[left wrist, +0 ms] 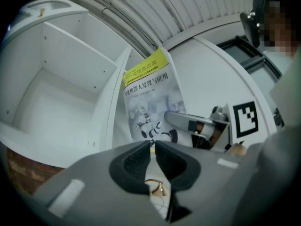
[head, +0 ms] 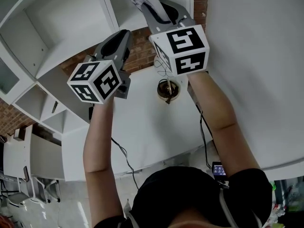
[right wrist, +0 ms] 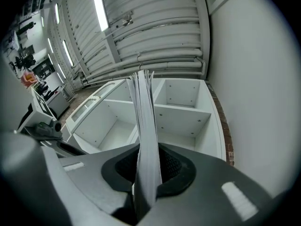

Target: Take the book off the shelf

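Plainly out of the shelf: found the book clamped edge-on in the right tongs, ribbed dark pads pressed on both covers, pale page block rising in front of the shelf's middle divider. Saw no contact between book and shelf boards, and open air all round its upper edges. Read the shelf as white laminate, square-cornered, split into box compartments, with rows of small peg holes in the side boards. Noted a strip of red brick beside the shelf, then a plain white wall panel.

Next to the shelf's upright board, caught the front cover facing the left tongs: thin, glossy, grey-white, with a yellow band across the top and dark print under it. Found those tongs parted by only a thin slit, nothing gripped between the black textured pads. Could not tell whether the book's lower edge, hidden behind them, touched. Noted grey, matte, rounded shells on both tongs, each with a black-and-white marker cube.

In front of the shelf and lower, saw a smooth white worktop with a curved rim, a small brass-coloured piece near its shelf-side edge and bare surface around that. Noted thin black cables trailing along the forearms.
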`<state>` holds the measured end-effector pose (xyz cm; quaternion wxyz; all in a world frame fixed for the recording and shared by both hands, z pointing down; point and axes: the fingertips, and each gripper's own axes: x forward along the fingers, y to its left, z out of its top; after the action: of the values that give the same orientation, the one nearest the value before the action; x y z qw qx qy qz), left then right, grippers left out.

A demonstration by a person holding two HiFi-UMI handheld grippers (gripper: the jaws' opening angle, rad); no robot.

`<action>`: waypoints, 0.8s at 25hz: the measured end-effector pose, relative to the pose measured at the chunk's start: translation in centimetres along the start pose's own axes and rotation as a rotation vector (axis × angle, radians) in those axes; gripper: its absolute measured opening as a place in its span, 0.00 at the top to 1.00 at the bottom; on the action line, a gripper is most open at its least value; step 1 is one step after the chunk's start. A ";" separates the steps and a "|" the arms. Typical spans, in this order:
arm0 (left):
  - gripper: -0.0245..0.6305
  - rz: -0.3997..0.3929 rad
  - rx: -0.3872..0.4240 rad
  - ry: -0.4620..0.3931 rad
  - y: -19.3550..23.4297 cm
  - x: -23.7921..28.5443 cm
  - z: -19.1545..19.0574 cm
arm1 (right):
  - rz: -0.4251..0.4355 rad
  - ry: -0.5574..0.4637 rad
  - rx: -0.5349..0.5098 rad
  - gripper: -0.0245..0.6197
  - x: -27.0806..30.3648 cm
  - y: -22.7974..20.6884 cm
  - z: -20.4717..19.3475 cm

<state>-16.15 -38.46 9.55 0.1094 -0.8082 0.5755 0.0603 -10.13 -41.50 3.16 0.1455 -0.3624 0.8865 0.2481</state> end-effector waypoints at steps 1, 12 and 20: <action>0.93 -0.002 0.001 0.001 -0.1 -0.1 0.0 | -0.001 -0.007 0.000 0.86 -0.3 0.0 0.1; 0.90 0.003 -0.017 -0.019 0.5 -1.7 0.1 | 0.006 -0.056 -0.023 0.86 -2.6 1.7 1.2; 0.88 0.001 -0.038 -0.050 1.2 -2.8 0.4 | 0.013 -0.087 0.027 0.86 -5.3 3.1 1.8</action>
<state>-18.14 -36.14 9.63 0.1085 -0.8080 0.5719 0.0914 -8.53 -35.65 5.02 0.1869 -0.3435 0.8850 0.2528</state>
